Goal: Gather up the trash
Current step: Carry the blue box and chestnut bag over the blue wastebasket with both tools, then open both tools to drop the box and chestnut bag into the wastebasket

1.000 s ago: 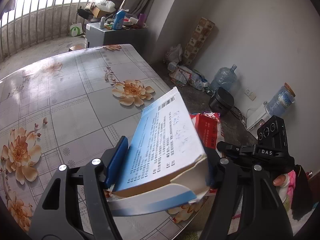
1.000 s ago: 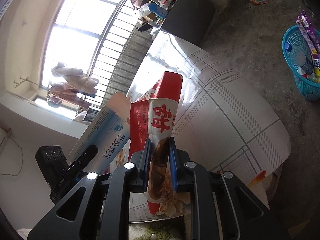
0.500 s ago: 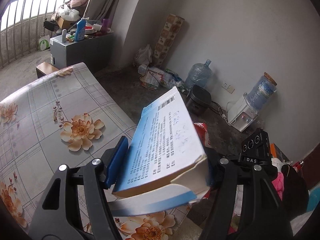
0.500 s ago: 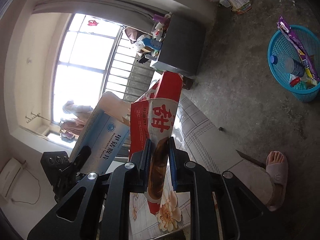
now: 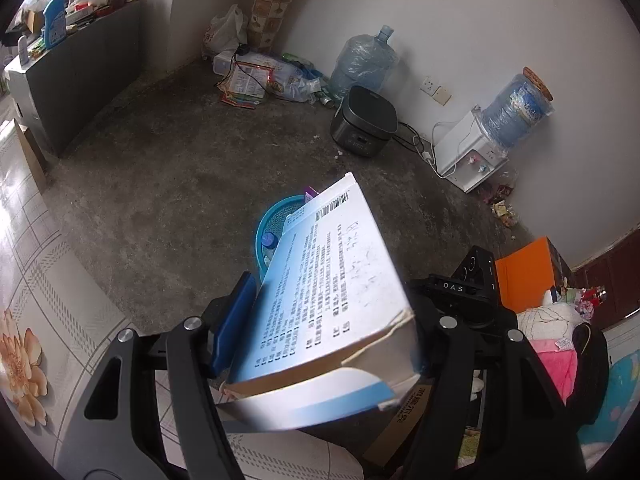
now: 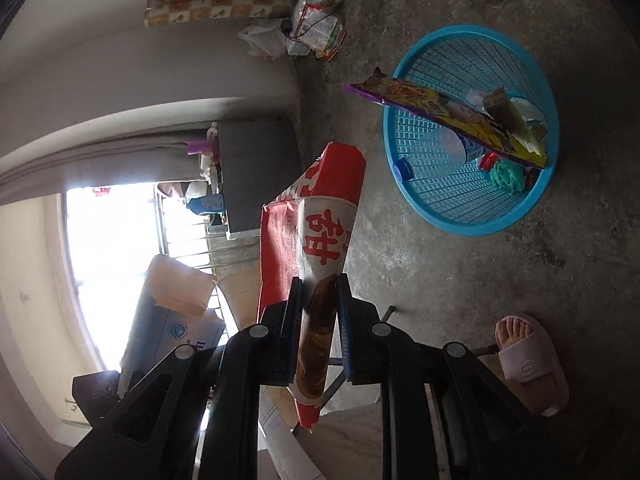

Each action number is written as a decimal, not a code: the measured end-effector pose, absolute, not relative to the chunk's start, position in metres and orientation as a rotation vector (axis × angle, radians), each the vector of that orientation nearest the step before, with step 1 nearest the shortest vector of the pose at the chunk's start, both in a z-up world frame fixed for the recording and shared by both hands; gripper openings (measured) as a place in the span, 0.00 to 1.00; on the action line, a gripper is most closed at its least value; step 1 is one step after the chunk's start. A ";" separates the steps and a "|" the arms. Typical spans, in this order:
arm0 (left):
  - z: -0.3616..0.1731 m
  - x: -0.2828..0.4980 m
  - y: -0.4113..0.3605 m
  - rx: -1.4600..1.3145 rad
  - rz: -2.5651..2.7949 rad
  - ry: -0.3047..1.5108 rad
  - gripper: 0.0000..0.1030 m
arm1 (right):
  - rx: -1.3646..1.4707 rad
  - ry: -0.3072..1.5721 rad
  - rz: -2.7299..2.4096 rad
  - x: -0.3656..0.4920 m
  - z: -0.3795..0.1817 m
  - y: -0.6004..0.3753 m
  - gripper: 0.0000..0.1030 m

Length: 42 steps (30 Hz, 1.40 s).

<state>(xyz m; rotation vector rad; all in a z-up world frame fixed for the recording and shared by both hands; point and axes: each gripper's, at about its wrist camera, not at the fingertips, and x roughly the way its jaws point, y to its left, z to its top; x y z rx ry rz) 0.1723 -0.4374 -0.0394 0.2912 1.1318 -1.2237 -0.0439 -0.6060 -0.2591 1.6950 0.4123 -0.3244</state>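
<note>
We are clamping a flat blue-and-white printed cardboard box (image 5: 320, 300) in our left gripper (image 5: 328, 328); our right gripper (image 6: 318, 300) is pinching a crinkled red-and-white plastic wrapper (image 6: 316, 224), with a round blue mesh plastic basket (image 6: 436, 216), seemingly litter-filled, at upper right.

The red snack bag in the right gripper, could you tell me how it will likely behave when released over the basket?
The red snack bag looks creased and flattened, so probably light and floppy. It may flutter and miss the blue basket.

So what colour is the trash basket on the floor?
Bright blue basket, clearest in the right wrist view.
</note>
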 end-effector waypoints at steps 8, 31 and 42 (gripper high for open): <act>-0.101 0.173 -0.518 0.444 -1.236 1.225 0.61 | 1.430 0.622 -0.768 -0.026 -0.318 -0.694 0.16; -0.233 0.167 -0.624 0.518 -1.109 1.418 0.71 | 1.029 0.833 -0.747 -0.010 -0.338 -0.687 0.37; -0.135 0.192 -0.580 0.371 -1.169 1.269 0.71 | 1.018 0.595 -0.671 -0.025 -0.287 -0.653 0.38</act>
